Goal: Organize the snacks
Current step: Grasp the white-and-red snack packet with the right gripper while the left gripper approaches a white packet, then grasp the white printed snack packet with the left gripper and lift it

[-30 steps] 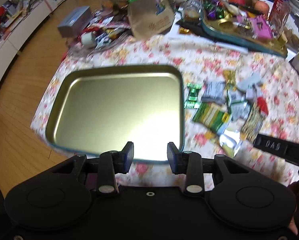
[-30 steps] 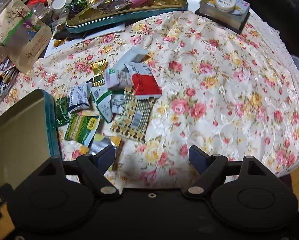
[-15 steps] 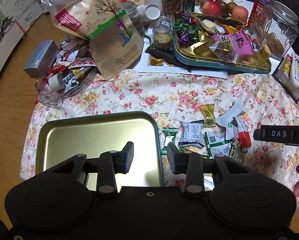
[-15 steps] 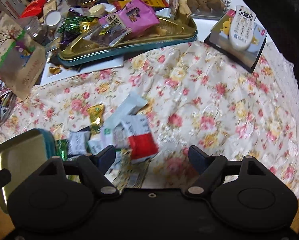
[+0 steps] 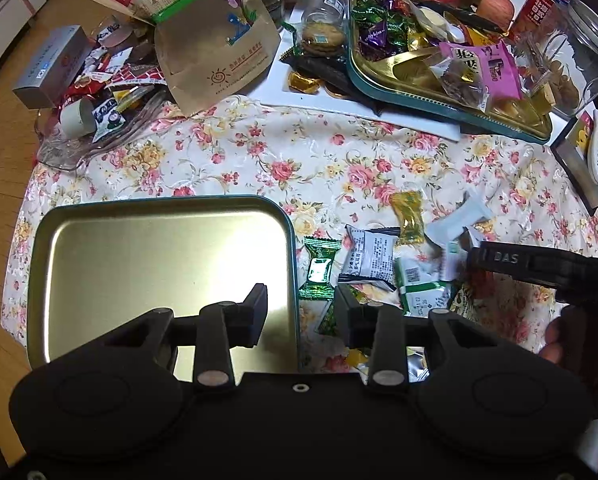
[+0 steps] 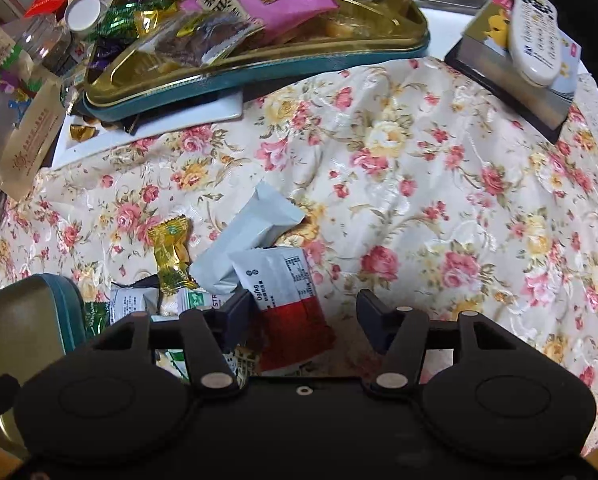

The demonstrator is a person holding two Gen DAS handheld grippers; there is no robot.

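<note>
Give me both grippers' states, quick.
Left gripper: open, holding nothing.
Right gripper: open, empty, red-and-white packet between its fingers.

Occlusions and cut-offs, both wrist views.
The right gripper (image 6: pixel 301 310) body covers the lower end of the red-and-white snack packet (image 6: pixel 287 296); contact between packet and fingers cannot be confirmed. The teal-rimmed gold metal tray (image 6: pixel 65 314) is cut by the left edge. The black right gripper bar (image 5: pixel 539 266) hides snacks beneath it. Wrapper print is too small to read.
</note>
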